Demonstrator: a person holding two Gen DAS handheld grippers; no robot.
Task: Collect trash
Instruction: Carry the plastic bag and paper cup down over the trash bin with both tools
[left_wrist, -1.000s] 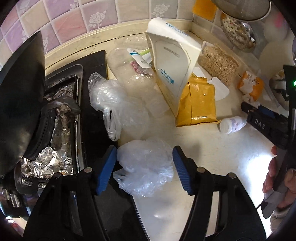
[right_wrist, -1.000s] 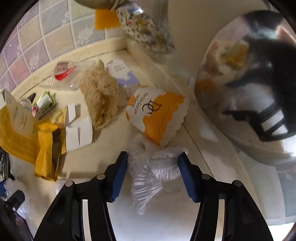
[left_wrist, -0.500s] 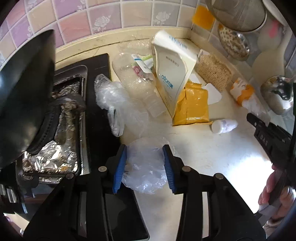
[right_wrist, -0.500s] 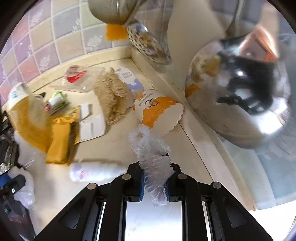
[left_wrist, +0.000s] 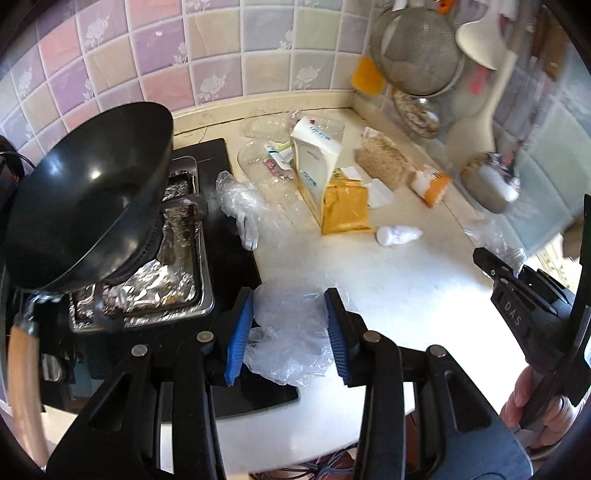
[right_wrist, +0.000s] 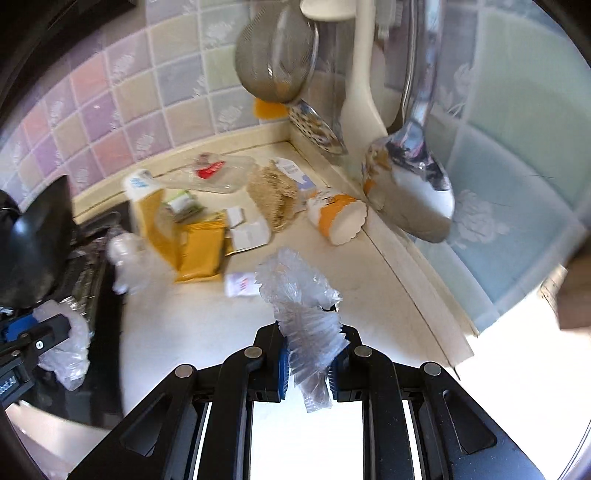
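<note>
My left gripper (left_wrist: 290, 330) is shut on a crumpled clear plastic bag (left_wrist: 291, 332), lifted above the counter's front edge beside the stove. My right gripper (right_wrist: 308, 363) is shut on a pleated clear plastic wrapper (right_wrist: 301, 306) that sticks up between its blue pads, also off the counter. Each gripper shows in the other's view: the right one (left_wrist: 491, 264) at the right with its wrapper, the left one (right_wrist: 48, 332) at the lower left with its bag. More trash lies on the cream counter (left_wrist: 388, 288): a white and yellow carton (left_wrist: 317, 162), a yellow pouch (left_wrist: 345, 210), a small white bottle (left_wrist: 397, 234).
A black wok (left_wrist: 85, 199) sits on the foil-lined stove (left_wrist: 159, 280) at the left. Another clear bag (left_wrist: 240, 206), a brown fibrous pad (left_wrist: 382, 160) and an orange and white cup (left_wrist: 430, 182) lie near the tiled wall. A strainer (left_wrist: 415, 55) and ladles hang in the corner. A hand (left_wrist: 535, 406) grips the right tool.
Both grippers closed on their plastic pieces and rose away from the counter, so the trash pile now looks smaller and farther off.
</note>
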